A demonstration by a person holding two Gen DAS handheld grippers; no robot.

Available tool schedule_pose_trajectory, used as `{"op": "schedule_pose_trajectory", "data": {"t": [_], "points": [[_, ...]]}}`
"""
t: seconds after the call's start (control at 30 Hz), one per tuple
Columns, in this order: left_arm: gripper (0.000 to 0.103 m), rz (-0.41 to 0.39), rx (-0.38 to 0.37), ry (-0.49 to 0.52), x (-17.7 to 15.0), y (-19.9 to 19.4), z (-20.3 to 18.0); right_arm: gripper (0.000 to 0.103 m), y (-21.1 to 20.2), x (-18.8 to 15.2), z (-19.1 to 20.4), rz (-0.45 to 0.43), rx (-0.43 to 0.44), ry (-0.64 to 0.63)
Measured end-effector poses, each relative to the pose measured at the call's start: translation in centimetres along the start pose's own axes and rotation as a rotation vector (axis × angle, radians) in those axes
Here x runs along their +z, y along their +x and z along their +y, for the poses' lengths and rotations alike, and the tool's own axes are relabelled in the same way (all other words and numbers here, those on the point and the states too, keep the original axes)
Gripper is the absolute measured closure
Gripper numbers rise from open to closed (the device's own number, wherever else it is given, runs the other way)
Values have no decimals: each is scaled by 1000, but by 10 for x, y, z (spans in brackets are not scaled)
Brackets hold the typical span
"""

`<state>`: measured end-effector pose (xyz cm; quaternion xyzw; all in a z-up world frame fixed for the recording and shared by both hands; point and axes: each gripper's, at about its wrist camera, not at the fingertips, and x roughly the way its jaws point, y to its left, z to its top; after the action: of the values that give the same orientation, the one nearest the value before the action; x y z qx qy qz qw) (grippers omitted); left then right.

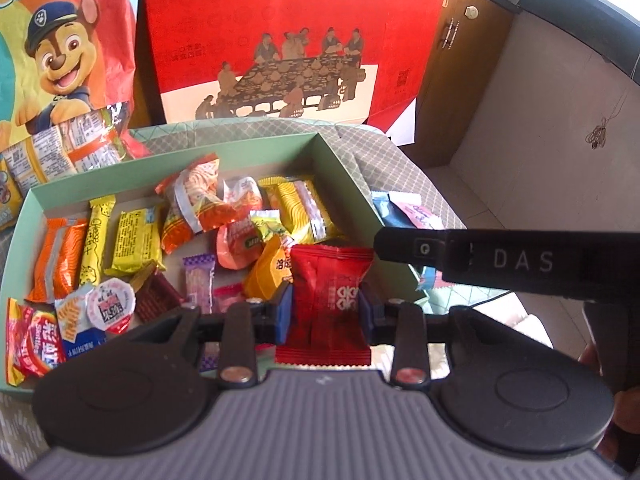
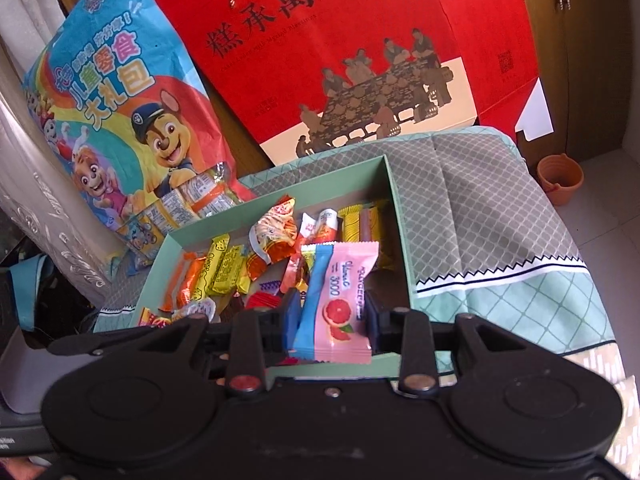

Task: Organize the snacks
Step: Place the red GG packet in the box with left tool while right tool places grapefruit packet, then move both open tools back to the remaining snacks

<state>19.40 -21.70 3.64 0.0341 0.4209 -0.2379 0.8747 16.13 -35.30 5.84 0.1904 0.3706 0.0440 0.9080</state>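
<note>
A pale green box (image 1: 348,168) on the table holds several wrapped snacks: orange, yellow, red and purple packets. My left gripper (image 1: 326,312) is shut on a red snack packet (image 1: 328,304) and holds it over the box's near right part. My right gripper (image 2: 332,312) is shut on a pink and blue grapefruit packet (image 2: 340,304) and holds it above the box's (image 2: 396,204) near right corner. The right gripper's black finger (image 1: 500,260) crosses the right side of the left wrist view, with the pink and blue packet (image 1: 404,210) partly seen behind it.
A red gift bag (image 2: 340,40) and a cartoon-dog snack bag (image 2: 120,112) stand behind the box. Small packets (image 1: 60,148) lie at the cartoon bag's foot. A grey and green checked cloth (image 2: 480,208) covers the table. An orange pot (image 2: 560,178) sits on the floor at right.
</note>
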Motion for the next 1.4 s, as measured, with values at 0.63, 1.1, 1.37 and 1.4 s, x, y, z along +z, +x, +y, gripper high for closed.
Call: {"op": "schedule_pose_trajectory", "data": {"t": [0.63,1.1,1.37,1.4], "points": [[5,2,91,-47,9,26,12,0,25,24,-6,-43,-11,4],[0,31,62,-98,-14,3,23,0,7,0,0,-17,-38,-3],[0,39,58,-100,-36,-13,27,0,-8,-21,2,7,-49,9],[0,40,58,-100,-39,-16,27,0,-10,-24,2,11,-50,10]]}}
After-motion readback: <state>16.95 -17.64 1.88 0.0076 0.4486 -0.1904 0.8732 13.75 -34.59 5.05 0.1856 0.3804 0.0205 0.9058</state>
